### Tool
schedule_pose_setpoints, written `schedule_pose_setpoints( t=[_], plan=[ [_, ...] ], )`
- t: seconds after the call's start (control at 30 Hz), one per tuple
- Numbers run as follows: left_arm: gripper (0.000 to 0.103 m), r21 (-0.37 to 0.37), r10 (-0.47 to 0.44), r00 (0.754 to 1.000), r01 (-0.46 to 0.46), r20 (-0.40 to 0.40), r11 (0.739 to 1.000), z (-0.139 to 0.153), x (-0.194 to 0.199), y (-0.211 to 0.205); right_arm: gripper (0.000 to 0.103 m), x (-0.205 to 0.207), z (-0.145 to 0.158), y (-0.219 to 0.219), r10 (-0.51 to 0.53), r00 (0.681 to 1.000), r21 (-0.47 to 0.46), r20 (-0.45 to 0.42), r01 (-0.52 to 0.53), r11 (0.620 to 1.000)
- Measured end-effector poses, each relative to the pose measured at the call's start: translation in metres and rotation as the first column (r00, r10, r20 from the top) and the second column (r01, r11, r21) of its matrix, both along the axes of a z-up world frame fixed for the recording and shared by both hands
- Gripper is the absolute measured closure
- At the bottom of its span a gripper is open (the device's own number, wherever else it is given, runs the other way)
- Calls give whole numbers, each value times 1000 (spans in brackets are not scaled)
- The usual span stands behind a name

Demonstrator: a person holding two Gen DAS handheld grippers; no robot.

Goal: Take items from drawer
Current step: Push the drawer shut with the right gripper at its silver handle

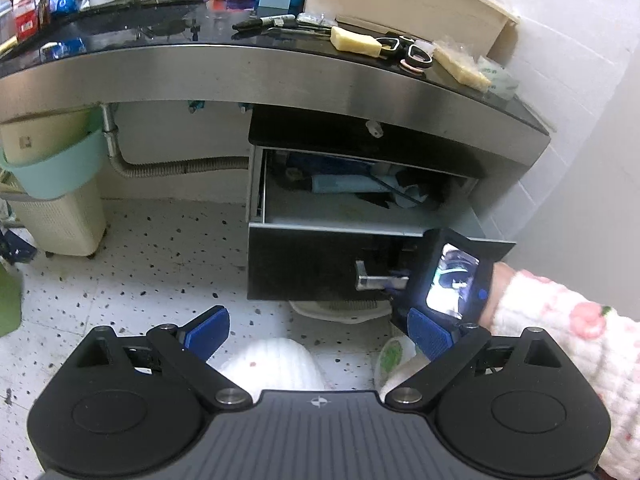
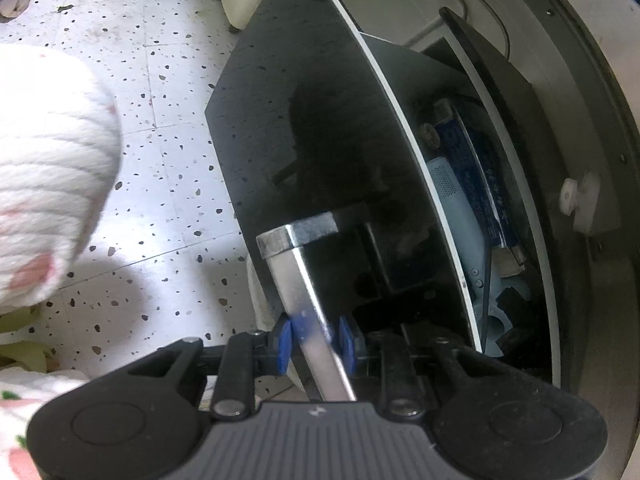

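Drawer (image 1: 340, 216) stands pulled out beneath the tabletop (image 1: 280, 68), centre of the left wrist view. Contents at its rear: a blue box (image 2: 480, 176) and a pale blue packet (image 1: 344, 184), among dark items not identifiable. Right gripper (image 2: 316, 340) is clamped on the metal drawer handle (image 2: 304, 272), blue pads (image 2: 285, 344) pressing either side, lower centre of the right wrist view. Left gripper (image 1: 320, 334) hangs over the speckled floor (image 1: 160, 260), jaws wide apart, holding nothing. On the tabletop, upper right: scissors (image 1: 404, 50) and a black marker (image 1: 264, 22).
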State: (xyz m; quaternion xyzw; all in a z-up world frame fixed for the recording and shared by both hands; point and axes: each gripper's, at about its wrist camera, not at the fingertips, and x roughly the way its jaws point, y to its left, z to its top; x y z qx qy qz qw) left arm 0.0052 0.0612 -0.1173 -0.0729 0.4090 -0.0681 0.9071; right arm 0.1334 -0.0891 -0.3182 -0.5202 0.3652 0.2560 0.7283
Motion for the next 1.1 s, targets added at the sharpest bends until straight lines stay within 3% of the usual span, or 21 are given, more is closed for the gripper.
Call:
schedule_pose_setpoints(
  t=[0.7, 1.1],
  plan=[
    [6, 85, 13, 1000, -11, -18, 996, 6, 25, 9, 81, 91, 1, 8, -8, 1000, -70, 15, 9, 998],
    [6, 88, 11, 1000, -9, -23, 996, 9, 31, 17, 81, 131, -2, 12, -13, 999, -95, 42, 17, 995]
  ],
)
